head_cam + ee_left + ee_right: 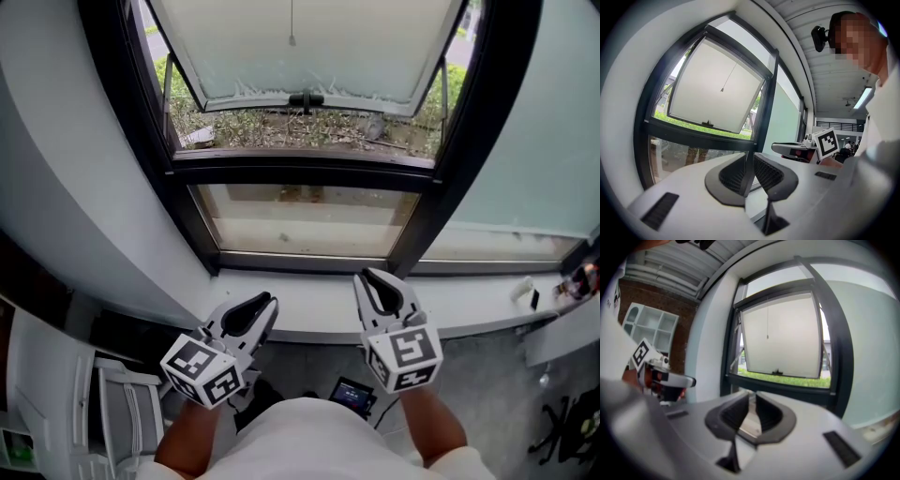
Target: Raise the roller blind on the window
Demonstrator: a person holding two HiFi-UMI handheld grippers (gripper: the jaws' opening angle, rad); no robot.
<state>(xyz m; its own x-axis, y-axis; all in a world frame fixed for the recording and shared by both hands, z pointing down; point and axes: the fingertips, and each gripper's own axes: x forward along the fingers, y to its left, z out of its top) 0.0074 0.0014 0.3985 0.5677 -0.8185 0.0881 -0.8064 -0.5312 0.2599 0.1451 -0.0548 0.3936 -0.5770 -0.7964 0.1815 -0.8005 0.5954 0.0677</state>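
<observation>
The white roller blind [309, 42] covers the upper, tilted-out window pane; it also shows in both gripper views [717, 89] [783, 336]. A thin pull cord [292, 28] hangs in front of it and ends in a small weight [767, 337]. Both grippers are low in front of the window sill, far below the cord. My left gripper [265, 302] [749, 157] has its jaws together and holds nothing. My right gripper [368, 277] [752, 397] shows a narrow gap between its pads, with nothing in it.
A black window handle [307, 98] sits at the sash's lower edge. The white sill [309, 317] runs under the fixed lower pane. A frosted pane [534, 141] stands at the right, small items [525, 292] lie on the sill's right end, and a white shelf unit [103, 403] is at the lower left.
</observation>
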